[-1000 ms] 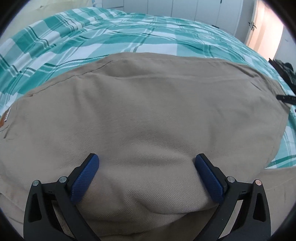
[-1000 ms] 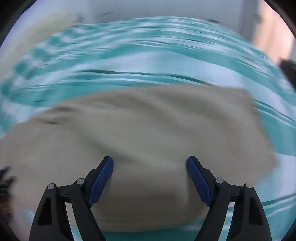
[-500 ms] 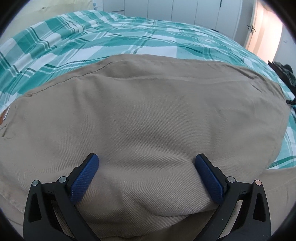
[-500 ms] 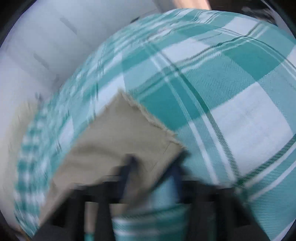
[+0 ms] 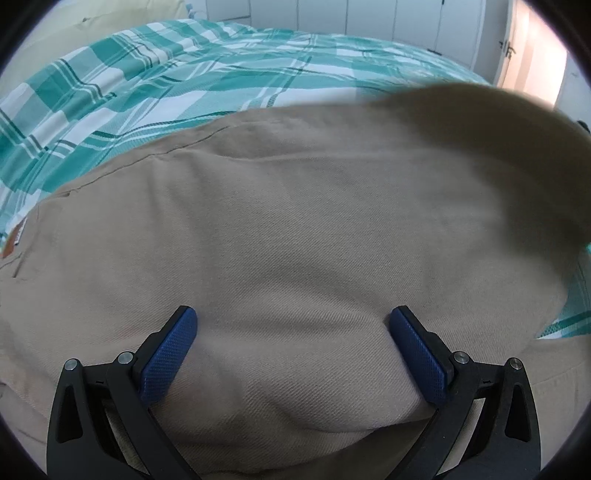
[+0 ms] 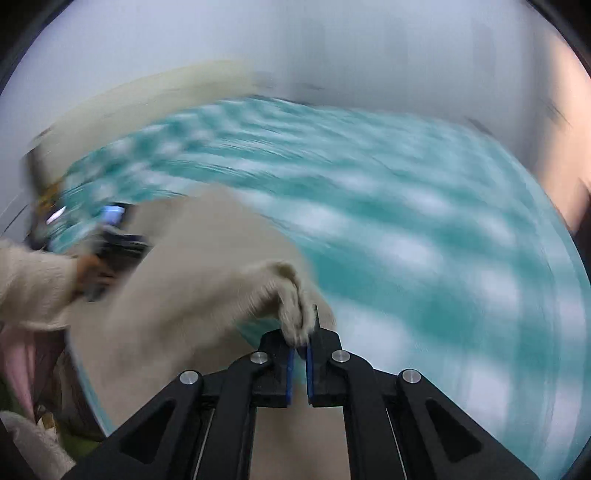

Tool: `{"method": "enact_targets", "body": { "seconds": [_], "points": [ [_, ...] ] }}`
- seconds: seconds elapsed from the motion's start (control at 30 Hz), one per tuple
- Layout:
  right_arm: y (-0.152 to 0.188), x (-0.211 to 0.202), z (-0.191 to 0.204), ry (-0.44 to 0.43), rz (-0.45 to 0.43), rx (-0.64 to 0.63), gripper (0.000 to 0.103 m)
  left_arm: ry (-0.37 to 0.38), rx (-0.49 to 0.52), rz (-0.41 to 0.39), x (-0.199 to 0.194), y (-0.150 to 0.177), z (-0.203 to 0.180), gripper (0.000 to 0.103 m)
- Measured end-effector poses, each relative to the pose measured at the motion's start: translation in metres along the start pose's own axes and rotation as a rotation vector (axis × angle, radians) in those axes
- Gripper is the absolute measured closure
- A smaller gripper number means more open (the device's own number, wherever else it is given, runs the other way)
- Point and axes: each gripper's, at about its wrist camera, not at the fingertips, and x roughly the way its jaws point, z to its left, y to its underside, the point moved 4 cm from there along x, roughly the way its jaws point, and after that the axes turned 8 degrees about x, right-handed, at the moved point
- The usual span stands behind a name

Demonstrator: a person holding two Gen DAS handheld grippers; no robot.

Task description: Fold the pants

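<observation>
Left wrist view shows my left tool (image 5: 293, 354) spread wide, pressing the khaki pants (image 5: 295, 229) flat on the plaid bed (image 5: 155, 85). My right tool (image 6: 298, 354) pinches a frayed hem and carries it over. One fold looks underway; laying and smoothing remain.

One pair of tan pants (image 5: 295, 221). One teal-and-white plaid bedspread (image 5: 166, 85). Two grippers: one left gripper (image 5: 291, 347), with two blue pads (image 5: 166, 354) set wide apart; one right gripper (image 6: 298, 354), with two blue pads close together. One sleeved arm (image 6: 33, 284) of the person. One run of white cabinet doors (image 5: 369, 18).
</observation>
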Motion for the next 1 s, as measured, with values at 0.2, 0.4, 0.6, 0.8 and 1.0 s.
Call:
{"method": "enact_targets", "body": {
  "seconds": [0.2, 0.4, 0.6, 0.8, 1.0],
  "points": [
    [0.081, -0.017, -0.136, 0.509, 0.105, 0.457, 0.051, 0.032, -0.033, 0.126, -0.048, 0.013, -0.002, 0.001],
    [0.071, -0.039, -0.024, 0.374, -0.001, 0.350, 0.037, 0.128, 0.010, 0.107, -0.106, 0.086, -0.013, 0.001],
    [0.095, 0.015, 0.118, 0.162, 0.066, 0.200, 0.037, 0.072, 0.123, 0.088, -0.119, 0.143, -0.027, 0.001],
    [0.143, 0.061, 0.145, 0.269, 0.101, 0.101, 0.034, 0.097, 0.140, 0.075, -0.122, 0.151, -0.026, 0.001],
    [0.149, 0.057, 0.134, 0.236, 0.081, 0.141, 0.031, 0.080, 0.146, 0.052, -0.120, 0.154, -0.025, 0.001]
  ]
}}
